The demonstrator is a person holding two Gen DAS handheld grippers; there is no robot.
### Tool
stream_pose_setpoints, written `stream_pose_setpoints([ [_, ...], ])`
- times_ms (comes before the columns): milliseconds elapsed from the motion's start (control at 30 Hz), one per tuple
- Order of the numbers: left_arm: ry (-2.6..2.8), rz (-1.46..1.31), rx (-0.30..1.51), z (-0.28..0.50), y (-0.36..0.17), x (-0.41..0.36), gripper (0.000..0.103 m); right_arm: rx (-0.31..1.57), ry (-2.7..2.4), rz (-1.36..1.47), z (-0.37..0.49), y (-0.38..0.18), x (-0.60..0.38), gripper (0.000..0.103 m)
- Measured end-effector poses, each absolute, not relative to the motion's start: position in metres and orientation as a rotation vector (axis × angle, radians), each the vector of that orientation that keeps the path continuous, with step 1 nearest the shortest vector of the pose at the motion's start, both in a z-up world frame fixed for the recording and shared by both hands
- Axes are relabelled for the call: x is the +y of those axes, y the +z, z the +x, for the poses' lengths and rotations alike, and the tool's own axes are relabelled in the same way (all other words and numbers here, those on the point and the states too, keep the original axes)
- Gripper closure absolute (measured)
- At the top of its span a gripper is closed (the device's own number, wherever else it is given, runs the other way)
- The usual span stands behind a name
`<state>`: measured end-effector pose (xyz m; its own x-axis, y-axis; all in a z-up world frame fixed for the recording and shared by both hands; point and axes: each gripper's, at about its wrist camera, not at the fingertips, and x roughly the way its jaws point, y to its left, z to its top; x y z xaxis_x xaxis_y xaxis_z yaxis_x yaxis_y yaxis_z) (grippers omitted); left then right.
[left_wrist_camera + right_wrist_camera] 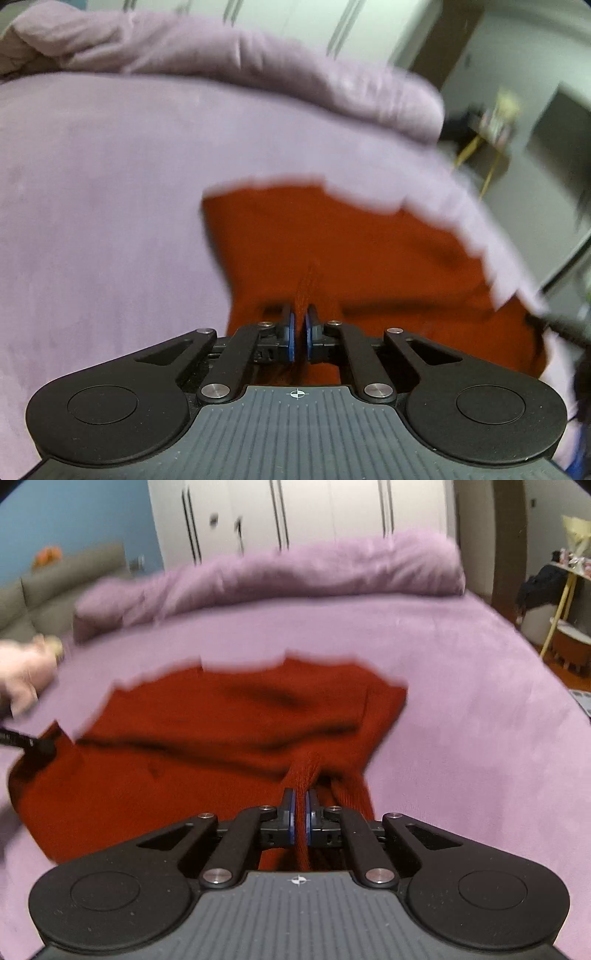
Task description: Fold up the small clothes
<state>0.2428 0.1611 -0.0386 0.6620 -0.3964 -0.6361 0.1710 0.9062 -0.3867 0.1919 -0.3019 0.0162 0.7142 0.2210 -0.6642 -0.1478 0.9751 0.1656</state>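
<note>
A red knit garment [221, 731] lies spread on the purple bedspread [461, 701]. It also shows in the left wrist view [351, 258]. My left gripper [299, 325] is shut on a pinched ridge of the red fabric at its near edge. My right gripper [299, 808] is shut on a bunched strand of the same garment near its right side. The tip of the other gripper [37, 744] shows at the garment's left corner in the right wrist view. Both views are blurred by motion.
A rolled purple duvet [295, 568] lies across the far side of the bed. A pale stuffed toy [26, 668] sits at the left edge. A grey sofa [55, 587], white wardrobe [295, 513] and a yellow-legged side table [565, 590] stand beyond the bed.
</note>
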Motion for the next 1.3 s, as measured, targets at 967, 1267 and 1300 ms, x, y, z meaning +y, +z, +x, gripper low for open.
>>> stream_pose_setpoints([
  [967, -0.232, -0.153, 0.881, 0.328, -0.099, 0.14, 0.095, 0.769, 0.018, 0.015, 0.311, -0.024, -0.294, 0.098],
  [1267, -0.173, -0.15, 0.628, 0.325, -0.028, 0.144, 0.095, 0.581, -0.024, -0.044, 0.29, 0.024, -0.287, 0.099],
  [1300, -0.156, -0.138, 0.605, 0.332, -0.021, 0.142, 0.095, 0.548, -0.033, -0.044, 0.294, 0.031, -0.287, 0.099],
])
